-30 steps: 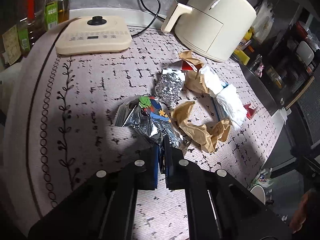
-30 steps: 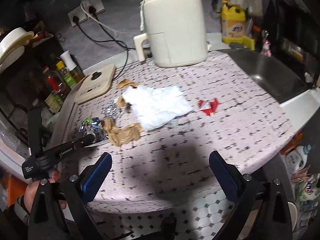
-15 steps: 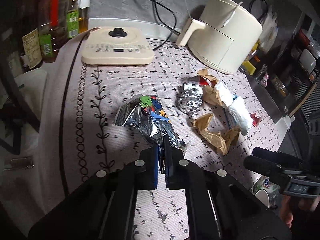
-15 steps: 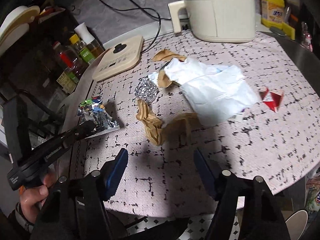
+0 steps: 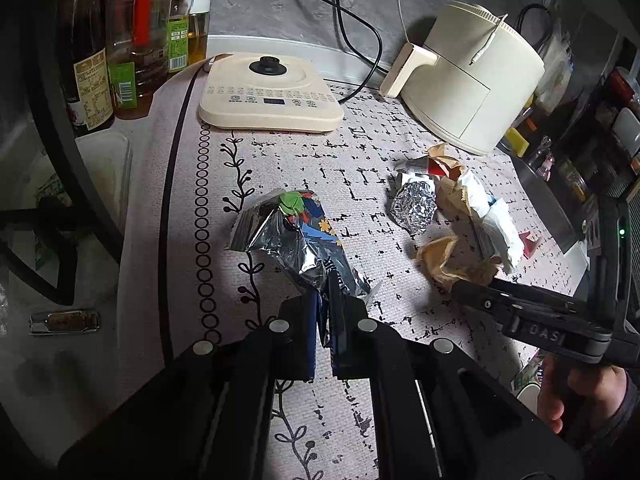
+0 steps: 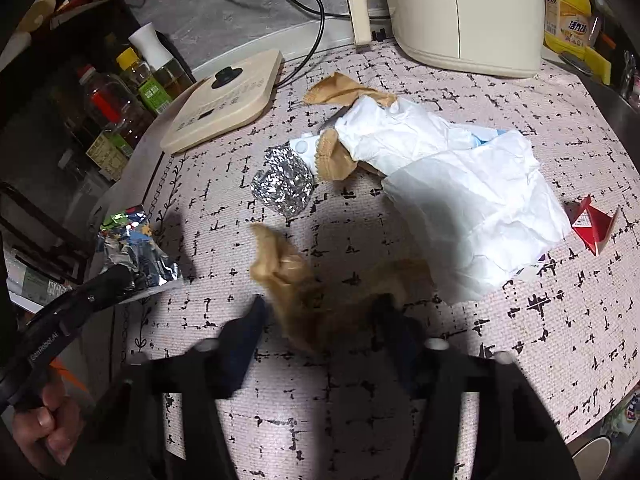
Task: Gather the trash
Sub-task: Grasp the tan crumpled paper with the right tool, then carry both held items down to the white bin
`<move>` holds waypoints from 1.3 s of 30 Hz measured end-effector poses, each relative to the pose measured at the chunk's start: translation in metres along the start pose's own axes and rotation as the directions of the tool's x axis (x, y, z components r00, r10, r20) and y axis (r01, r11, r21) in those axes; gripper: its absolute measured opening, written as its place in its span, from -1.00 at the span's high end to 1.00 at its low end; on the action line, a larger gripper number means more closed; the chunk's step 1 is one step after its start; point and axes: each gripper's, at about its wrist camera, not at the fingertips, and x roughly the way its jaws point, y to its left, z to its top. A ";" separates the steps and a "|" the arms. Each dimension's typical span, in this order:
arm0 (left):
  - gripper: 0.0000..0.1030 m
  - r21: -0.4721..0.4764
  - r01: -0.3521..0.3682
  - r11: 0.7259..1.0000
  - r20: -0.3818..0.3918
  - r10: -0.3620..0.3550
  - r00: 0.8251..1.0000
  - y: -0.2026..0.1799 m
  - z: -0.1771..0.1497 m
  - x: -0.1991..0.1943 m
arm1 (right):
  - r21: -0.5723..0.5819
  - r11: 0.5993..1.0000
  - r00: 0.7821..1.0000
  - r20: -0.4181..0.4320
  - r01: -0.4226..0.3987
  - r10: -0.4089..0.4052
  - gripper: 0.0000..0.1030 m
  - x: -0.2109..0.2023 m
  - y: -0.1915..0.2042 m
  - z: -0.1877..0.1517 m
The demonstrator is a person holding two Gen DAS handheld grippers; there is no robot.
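My left gripper (image 5: pixel 325 306) is shut on the near end of a crumpled foil snack wrapper (image 5: pixel 294 236), which rests near the left edge of the patterned tablecloth (image 5: pixel 328 160). My right gripper (image 6: pixel 320 314) points down over a crumpled brown paper (image 6: pixel 316 288). Its jaws are closing with the paper between the fingers, which stand at its sides; motion blur hides any contact. Beyond it lie a foil ball (image 6: pixel 284 188), a large white crumpled paper (image 6: pixel 460 188), more brown paper (image 6: pixel 344 90) and a red scrap (image 6: pixel 592 224).
A cream air fryer (image 5: pixel 472 80) and a beige cooker base (image 5: pixel 272 96) stand at the back, with black cables behind. Oil and sauce bottles (image 5: pixel 132 40) crowd the back left. A yellow detergent bottle (image 6: pixel 568 12) is at the far right. The cloth's front edge (image 6: pixel 592 412) drops off.
The right gripper came down and forward over the brown paper while its jaws narrowed around it. The left gripper drew the snack wrapper leftward, away from the pile.
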 end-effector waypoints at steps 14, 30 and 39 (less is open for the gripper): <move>0.89 0.015 0.019 1.000 0.031 -0.019 0.999 -0.030 0.001 -0.005 | 0.010 0.993 0.991 0.060 -0.122 0.121 0.61 -0.054 -0.008 -0.009; 0.89 0.078 0.057 0.995 0.057 -0.062 0.996 -0.117 -0.021 -0.028 | 0.057 0.994 0.982 0.171 -0.093 0.082 0.61 -0.143 -0.079 -0.059; 0.89 0.111 0.075 0.991 0.052 -0.081 0.995 -0.163 -0.046 -0.045 | 0.105 0.991 0.976 0.211 -0.080 0.057 0.61 -0.184 -0.120 -0.092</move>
